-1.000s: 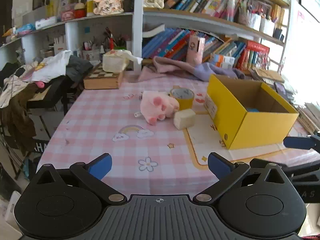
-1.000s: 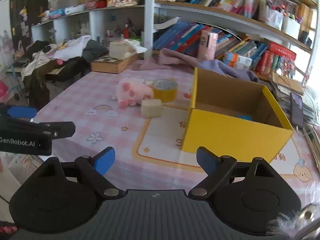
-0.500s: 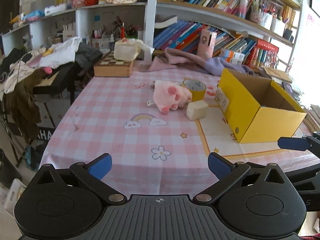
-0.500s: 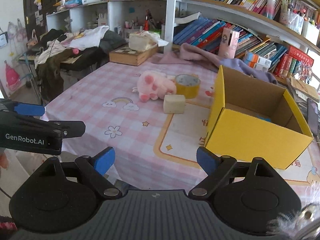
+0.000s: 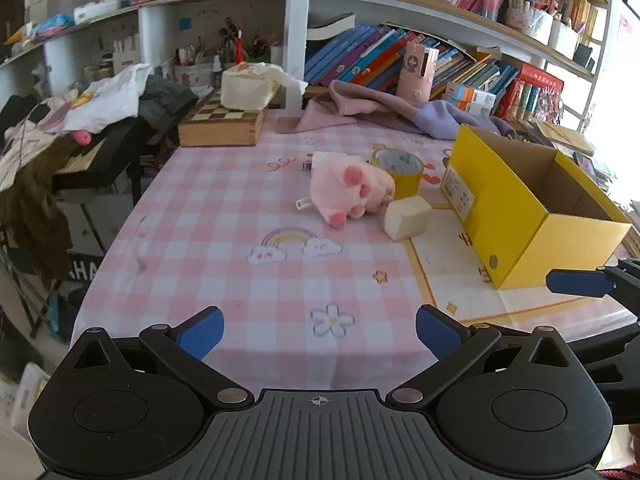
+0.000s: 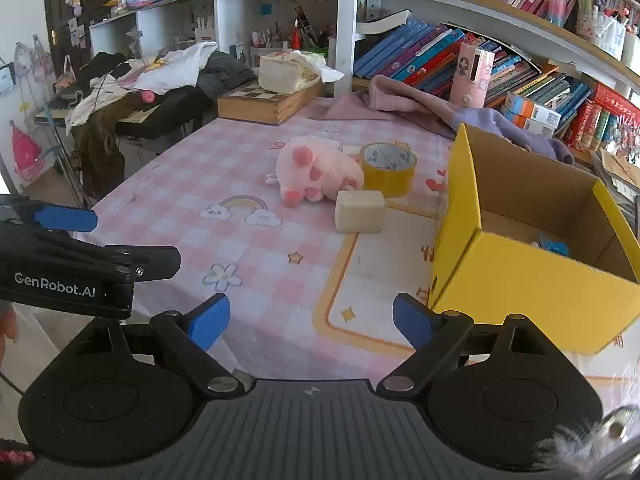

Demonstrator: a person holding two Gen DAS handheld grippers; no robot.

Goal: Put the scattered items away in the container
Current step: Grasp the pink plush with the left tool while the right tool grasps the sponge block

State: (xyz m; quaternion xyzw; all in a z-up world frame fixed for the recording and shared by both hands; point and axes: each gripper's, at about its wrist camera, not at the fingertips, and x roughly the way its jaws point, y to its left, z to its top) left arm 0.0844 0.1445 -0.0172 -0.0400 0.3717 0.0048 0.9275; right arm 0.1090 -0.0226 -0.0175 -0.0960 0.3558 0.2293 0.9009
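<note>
Bookshelves (image 5: 440,20) are crowding the wall behind a desk (image 5: 224,216) that is wearing a pink checked cloth. A yellow box (image 6: 532,280) is standing open on the desk's right side, and something blue (image 6: 554,247) is showing inside it, too small and too cut off by the near wall to name. Just left of the box, a plush (image 5: 352,192), a tape roll (image 5: 398,170) and a pale block (image 5: 406,218) are lying bunched together; the plush is covering part of the tape's near side and is touching the block. A small white tag (image 5: 305,203) is peeking out beside the plush, and another small item (image 5: 308,162) behind it is mostly hidden.

Each left claw (image 5: 319,330) finger is standing well apart from the other over the desk's near edge, with nothing between them. The right claw (image 6: 311,322) is likewise gaping wide and empty, hanging near the box's front corner. Each claw is showing only partly in the other's view, cut off at the frame edge.

At the back, a chessboard case (image 5: 222,124) is carrying a pale bundle (image 5: 250,86), and purple cloth (image 5: 380,108) is trailing behind the box, its far end hidden. Clothes (image 5: 104,100) are heaped on furniture off the desk's left side.
</note>
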